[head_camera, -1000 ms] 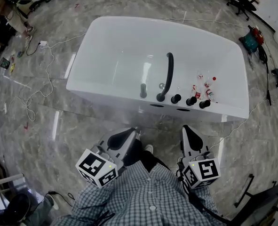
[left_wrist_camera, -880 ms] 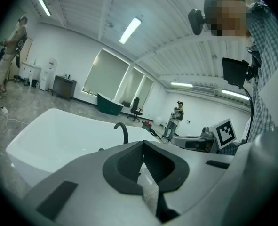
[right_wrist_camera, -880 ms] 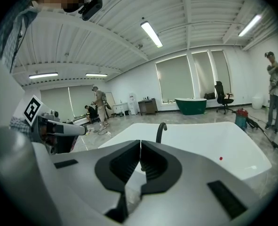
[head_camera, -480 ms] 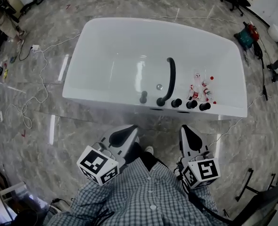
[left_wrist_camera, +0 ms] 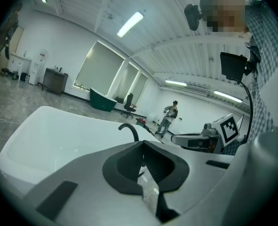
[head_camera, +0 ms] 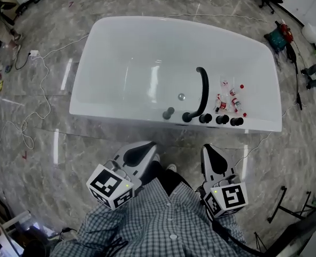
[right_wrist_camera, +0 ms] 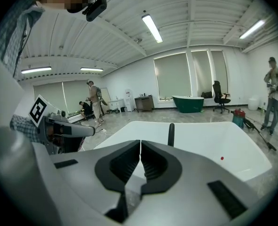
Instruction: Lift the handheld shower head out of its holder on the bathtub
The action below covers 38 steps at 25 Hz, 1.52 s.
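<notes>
As the person nears the tub (head_camera: 109, 110), the following is noted. Change over the last second: the head view has squared up on the tub, whose near rim now runs almost level across the frame, and both tongs have come forward with the body. Nothing on or in the tub has shifted. Left tongs (left_wrist_camera: 143, 150): pressed together, nothing between them. Right tongs (right_wrist_camera: 140, 147): likewise together and empty. Both hang low by the person's shirt, a strip of floor (head_camera: 93, 143) apart from the near rim. Shower head (head_camera: 168, 113): judged to be the lone black fitting on the near rim, left of the spout (head_camera: 202, 90) and seated in its holder; this identification is not certain. Knobs (head_camera: 222, 120): three, black, in a row on the near rim right of the spout's base. Bottles (head_camera: 230, 96): small, red-capped, lying inside the tub toward its right end, behind the knobs. Bearing on the task: approach only, with no contact and nothing lifted. Whichever tongs take the shower head must first reach the near rim and open. The left tongs look better placed, being on the shower head's side of the spout.
</notes>
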Each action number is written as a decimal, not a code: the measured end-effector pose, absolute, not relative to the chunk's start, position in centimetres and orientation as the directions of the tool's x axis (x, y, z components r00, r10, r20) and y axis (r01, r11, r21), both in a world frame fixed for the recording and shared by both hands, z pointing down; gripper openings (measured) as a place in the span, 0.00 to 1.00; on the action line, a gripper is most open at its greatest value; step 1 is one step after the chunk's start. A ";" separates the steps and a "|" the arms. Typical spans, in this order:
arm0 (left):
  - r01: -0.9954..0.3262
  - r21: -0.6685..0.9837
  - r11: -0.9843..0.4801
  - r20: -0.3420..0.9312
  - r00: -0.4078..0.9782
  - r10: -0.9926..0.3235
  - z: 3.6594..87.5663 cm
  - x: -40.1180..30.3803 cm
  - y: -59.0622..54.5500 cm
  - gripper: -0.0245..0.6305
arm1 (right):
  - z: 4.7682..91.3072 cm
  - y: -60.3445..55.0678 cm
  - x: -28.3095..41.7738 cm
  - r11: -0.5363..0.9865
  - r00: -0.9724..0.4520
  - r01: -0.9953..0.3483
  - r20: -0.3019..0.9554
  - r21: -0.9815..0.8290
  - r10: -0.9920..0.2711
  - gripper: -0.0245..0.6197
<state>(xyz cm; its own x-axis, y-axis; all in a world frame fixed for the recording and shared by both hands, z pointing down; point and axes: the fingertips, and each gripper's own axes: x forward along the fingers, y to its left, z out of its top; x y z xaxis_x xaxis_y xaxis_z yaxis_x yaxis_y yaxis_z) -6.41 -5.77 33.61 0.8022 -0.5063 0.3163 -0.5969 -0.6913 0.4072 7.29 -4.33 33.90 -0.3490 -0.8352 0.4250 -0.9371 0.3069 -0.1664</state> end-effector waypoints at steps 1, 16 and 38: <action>-0.594 0.409 -0.693 0.319 0.804 -0.501 33.9 -6.4 -5.9 0.05 | 34.1 -4.4 7.2 0.306 -0.348 -0.938 0.427 -0.165 -0.835 0.07; -0.586 0.391 -0.710 0.270 0.810 -0.520 35.1 -4.8 -9.1 0.05 | 36.3 -7.8 8.1 0.338 -0.380 -0.925 0.455 -0.174 -0.805 0.07; -0.634 0.282 -0.720 0.328 0.769 -0.548 42.2 -2.9 -14.5 0.05 | 41.0 -11.1 10.6 0.372 -0.429 -0.903 0.507 -0.216 -0.748 0.07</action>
<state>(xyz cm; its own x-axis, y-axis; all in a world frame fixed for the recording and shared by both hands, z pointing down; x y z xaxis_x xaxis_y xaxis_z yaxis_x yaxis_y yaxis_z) -2.93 -14.48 42.23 0.7691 -0.5483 0.3283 -0.6338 -0.7203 0.2818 10.65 -11.10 40.98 -0.4292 -0.7475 0.5069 -0.9028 0.3716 -0.2164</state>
